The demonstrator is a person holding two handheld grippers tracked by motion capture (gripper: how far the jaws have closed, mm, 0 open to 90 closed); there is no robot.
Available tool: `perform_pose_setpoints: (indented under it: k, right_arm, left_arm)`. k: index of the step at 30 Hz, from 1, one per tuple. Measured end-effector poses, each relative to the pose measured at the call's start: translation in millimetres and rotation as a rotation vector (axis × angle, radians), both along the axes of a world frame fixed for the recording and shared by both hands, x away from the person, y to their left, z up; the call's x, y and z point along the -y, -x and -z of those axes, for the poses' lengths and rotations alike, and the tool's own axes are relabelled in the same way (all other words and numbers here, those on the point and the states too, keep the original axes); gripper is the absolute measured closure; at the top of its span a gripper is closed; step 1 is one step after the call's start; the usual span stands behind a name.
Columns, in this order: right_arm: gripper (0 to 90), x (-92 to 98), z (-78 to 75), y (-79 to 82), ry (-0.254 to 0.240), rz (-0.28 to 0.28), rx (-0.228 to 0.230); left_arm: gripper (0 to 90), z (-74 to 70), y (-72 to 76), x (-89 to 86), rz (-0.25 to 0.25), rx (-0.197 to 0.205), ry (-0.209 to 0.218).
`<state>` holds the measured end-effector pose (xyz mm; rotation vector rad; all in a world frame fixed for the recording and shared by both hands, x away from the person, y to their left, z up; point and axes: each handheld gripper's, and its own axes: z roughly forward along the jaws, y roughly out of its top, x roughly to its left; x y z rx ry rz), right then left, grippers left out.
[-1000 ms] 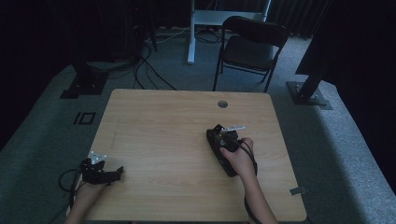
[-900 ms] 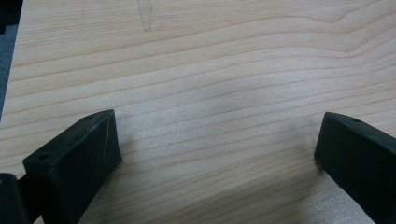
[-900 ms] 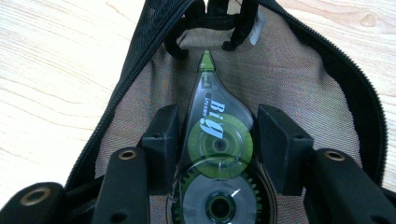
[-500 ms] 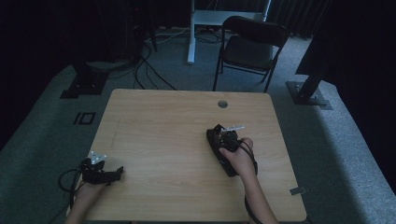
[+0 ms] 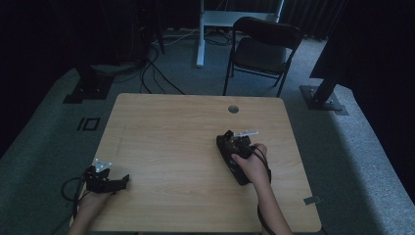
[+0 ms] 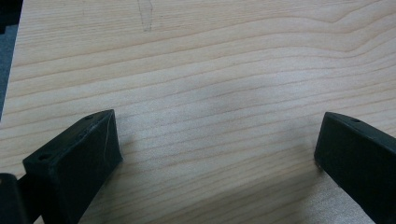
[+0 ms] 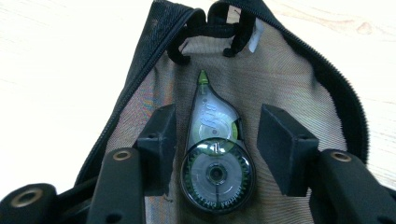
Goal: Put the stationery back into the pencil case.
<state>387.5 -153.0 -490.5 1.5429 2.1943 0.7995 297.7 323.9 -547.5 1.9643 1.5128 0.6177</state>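
A black mesh pouch [image 7: 299, 65] lies unzipped on the wooden table [image 5: 171, 132], right of centre. A clear correction-tape dispenser [image 7: 215, 154] with a green tip rests on the pouch's mesh, between the zipper edges. My right gripper [image 7: 215, 121] is open over it, one jaw on each side of the dispenser; the left jaw sits close to it and the right jaw stands off with a gap. In the high view a hand holds the right gripper [image 5: 235, 144] down over the dark pouch. My left gripper [image 5: 120, 182] sits at the table's near left edge, open [image 6: 217, 135] over bare wood.
A round grommet hole [image 5: 233, 108] is in the table's far edge. A black folding chair [image 5: 262, 49] stands behind the table. Cables [image 5: 147, 73] and stand bases [image 5: 323, 98] lie on the grey carpet around it.
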Motion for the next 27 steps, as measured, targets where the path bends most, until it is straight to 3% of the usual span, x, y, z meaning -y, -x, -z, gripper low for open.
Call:
perform_pose_setpoints:
  k: [25, 27]
  right_arm:
    - [35.9, 19.4, -41.9, 24.1, -0.094, -0.047, 0.143]
    - [31.8, 21.6, -43.4, 26.5, -0.103, -0.055, 0.164]
  left_arm:
    - [0.4, 0.1, 0.0, 0.1, -0.001, 0.001, 0.001]
    - [0.4, 0.0, 0.0, 0.0, 0.0, 0.0, 0.0]
